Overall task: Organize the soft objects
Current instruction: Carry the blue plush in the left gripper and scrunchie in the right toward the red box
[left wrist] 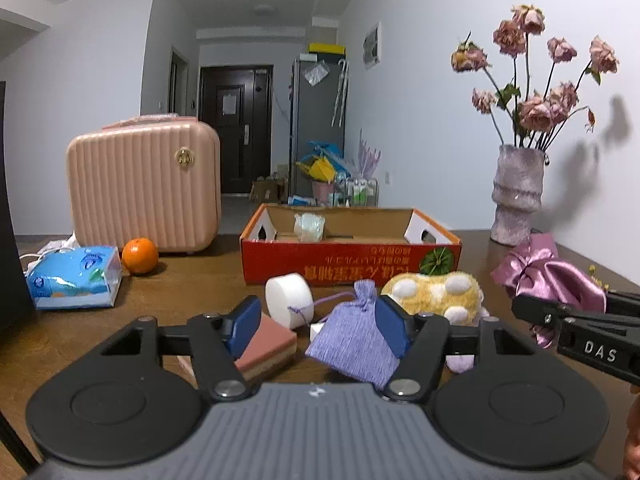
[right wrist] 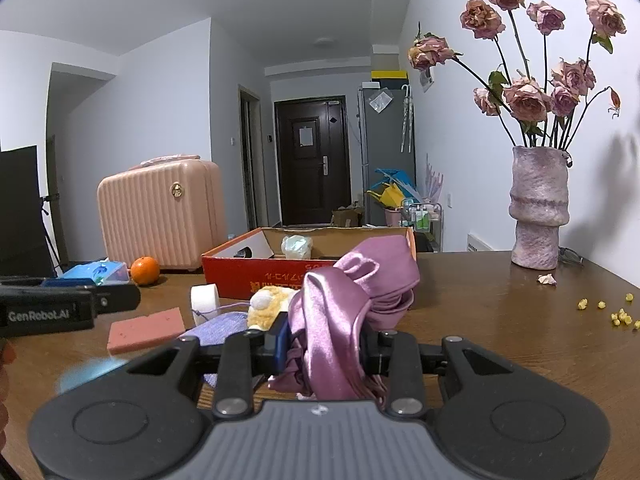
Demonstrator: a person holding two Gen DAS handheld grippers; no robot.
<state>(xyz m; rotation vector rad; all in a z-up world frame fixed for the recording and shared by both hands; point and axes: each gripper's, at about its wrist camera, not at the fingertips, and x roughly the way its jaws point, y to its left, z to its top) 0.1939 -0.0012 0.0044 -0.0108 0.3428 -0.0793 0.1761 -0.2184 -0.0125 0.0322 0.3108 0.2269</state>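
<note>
A lavender drawstring sachet (left wrist: pixel 352 346) lies on the wooden table (left wrist: pixel 192 292) between the blue pads of my left gripper (left wrist: pixel 318 328). The jaws stand open; the right pad is at the sachet's edge and the left pad hangs over a pink sponge (left wrist: pixel 266 346). A white roll (left wrist: pixel 289 300) and a yellow spotted plush (left wrist: pixel 434 292) lie just beyond. My right gripper (right wrist: pixel 324 344) is shut on a bunched purple satin cloth (right wrist: pixel 360 280), held above the table. Behind stands an open red cardboard box (left wrist: pixel 352 264) with a pale wrapped bundle (left wrist: pixel 309 227) inside.
A pink hard case (left wrist: pixel 144 184), an orange (left wrist: pixel 139 255) and a blue tissue pack (left wrist: pixel 74 276) sit at the left. At the right by the wall stands a vase of dried roses (right wrist: pixel 538 216). Yellow crumbs (right wrist: pixel 616 314) and a petal (right wrist: pixel 546 279) lie near it.
</note>
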